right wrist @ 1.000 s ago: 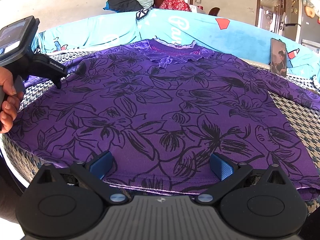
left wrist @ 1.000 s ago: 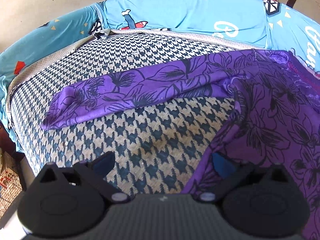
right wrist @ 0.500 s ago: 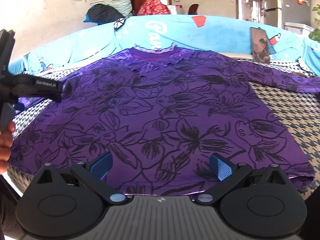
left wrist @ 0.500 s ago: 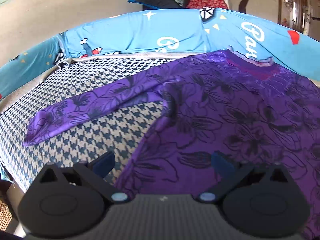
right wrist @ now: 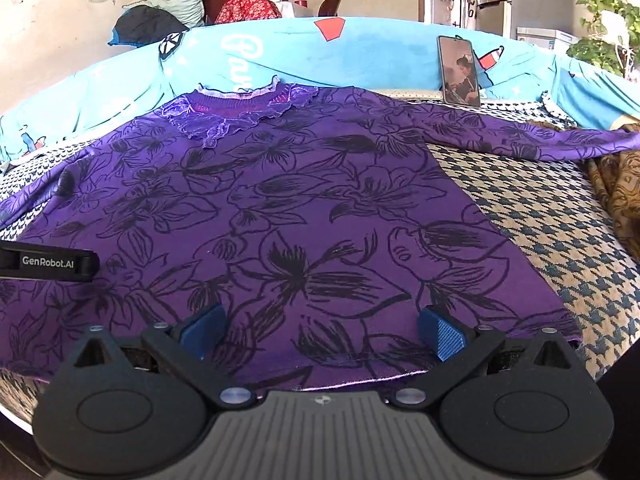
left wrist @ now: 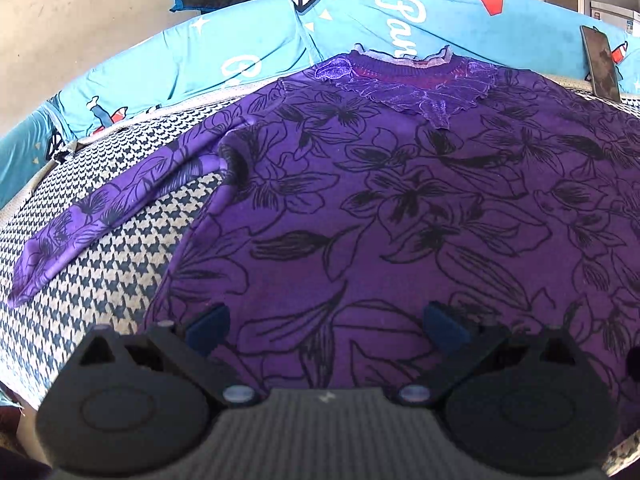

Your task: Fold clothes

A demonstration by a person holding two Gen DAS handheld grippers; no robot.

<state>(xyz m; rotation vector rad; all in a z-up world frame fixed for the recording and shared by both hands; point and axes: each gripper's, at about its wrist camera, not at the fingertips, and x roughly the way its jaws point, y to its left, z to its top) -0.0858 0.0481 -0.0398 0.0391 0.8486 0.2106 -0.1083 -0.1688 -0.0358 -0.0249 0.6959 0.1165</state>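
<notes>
A purple long-sleeved top (left wrist: 400,208) (right wrist: 280,208) with black flower outlines lies flat, front up, on a houndstooth cover. Its frilled collar (right wrist: 236,108) points to the far side. One sleeve (left wrist: 112,208) stretches out to the left and the other sleeve (right wrist: 520,136) to the right. My left gripper (left wrist: 326,326) hangs open over the lower left part of the top, holding nothing. Over the hem near the front edge, my right gripper (right wrist: 322,330) is open and empty too. A finger (right wrist: 48,262) of the left gripper shows at the left edge of the right wrist view.
The houndstooth cover (right wrist: 540,220) (left wrist: 120,264) lies over a seat with light blue printed back cushions (right wrist: 360,52). A phone (right wrist: 458,70) leans upright on the cushions at the back right. A brown patterned cloth (right wrist: 616,188) lies at the right edge.
The left gripper has swung right from the left sleeve to over the body of the top. The right gripper's view has shifted right, and the hand seen at its left edge is gone.
</notes>
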